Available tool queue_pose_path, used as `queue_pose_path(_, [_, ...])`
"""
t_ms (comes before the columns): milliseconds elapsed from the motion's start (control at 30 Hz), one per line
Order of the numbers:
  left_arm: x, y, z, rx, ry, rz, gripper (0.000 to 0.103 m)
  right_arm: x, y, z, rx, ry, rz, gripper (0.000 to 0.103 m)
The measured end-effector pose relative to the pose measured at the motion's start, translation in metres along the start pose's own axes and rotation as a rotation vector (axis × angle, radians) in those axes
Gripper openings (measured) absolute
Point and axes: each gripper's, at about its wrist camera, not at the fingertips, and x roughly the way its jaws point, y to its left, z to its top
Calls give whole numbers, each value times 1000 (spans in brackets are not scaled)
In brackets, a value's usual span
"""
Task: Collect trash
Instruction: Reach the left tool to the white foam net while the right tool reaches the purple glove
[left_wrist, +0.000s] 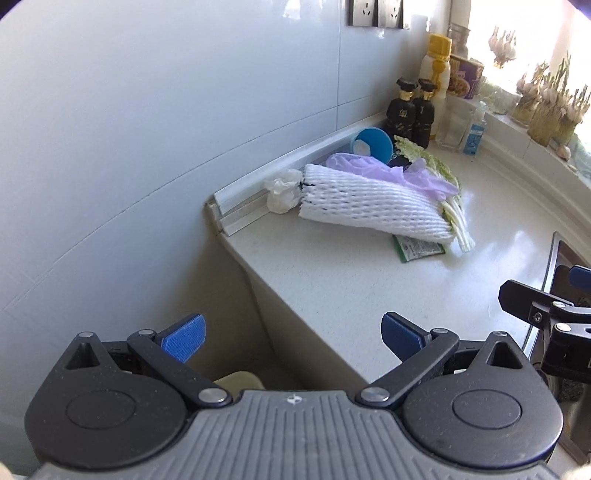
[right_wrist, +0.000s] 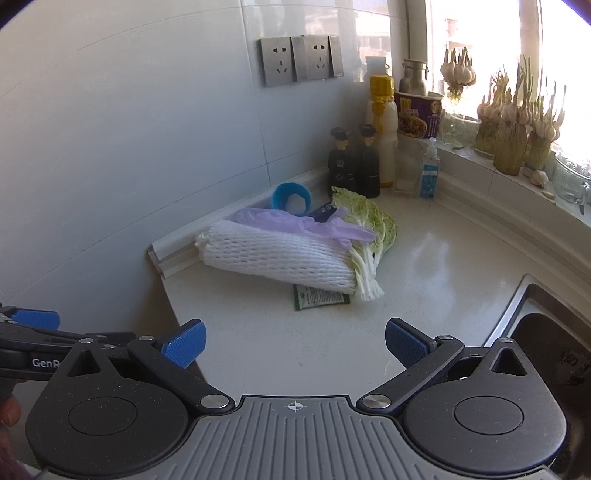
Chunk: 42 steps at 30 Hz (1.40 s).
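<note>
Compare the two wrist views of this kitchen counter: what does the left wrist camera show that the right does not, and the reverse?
Only the left wrist view shows the crumpled white tissue behind the foam net.

Only the right wrist view shows both wall sockets whole, the metal flask and the sink basin.

Both show the white foam net, purple glove, cabbage leaves, green packet, blue cup and two open grippers.

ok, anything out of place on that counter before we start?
Yes: a trash heap by the wall. A white foam net sleeve lies on cabbage leaves and a green packet, with a purple glove draped on top. Behind it a blue cup is tipped over; a crumpled tissue sits at its end.
</note>
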Motion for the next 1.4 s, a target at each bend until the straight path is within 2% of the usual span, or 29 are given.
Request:
queue_pose_path(200, [51,5,23,-87,-10,-129,97,52,-26,19,66,-29,80,103])
queue_pose_path(333, [81,10,36,-189,3,-239,84,93,-41,33,142,-41,164,103])
queue_pose_path(433, [94,11,43,-243,-42,-308,78,124,-52,43,221,-56,219,103])
queue_pose_path(667, [126,14,56,-335,-97,-373,72,179,-53,58,289,-73,267,95])
queue_pose_path(867, [146,20,57,-452,-80,-431,72,200,-43,68,260,-80,261,81])
queue_pose_path(1033, [161,20,56,-529,-47,-432,61,212,-34,70,247,-66,235,59])
queue_pose_path(1167, [172,22,52,-594,-2,-448,61,219,-32,68,246,-52,213,47])
queue_pose_path(1233, [178,20,50,-628,32,-467,68,222,-33,66,252,-45,202,36])
queue_pose_path(1300, [183,19,48,-659,48,-474,70,225,-34,64,266,-35,193,27])
queue_pose_path(1367, [188,19,49,-686,48,-475,67,228,-36,61,281,-24,189,18])
queue_pose_path(1400, [191,18,50,-696,49,-473,60,228,-37,59,288,-19,187,12])
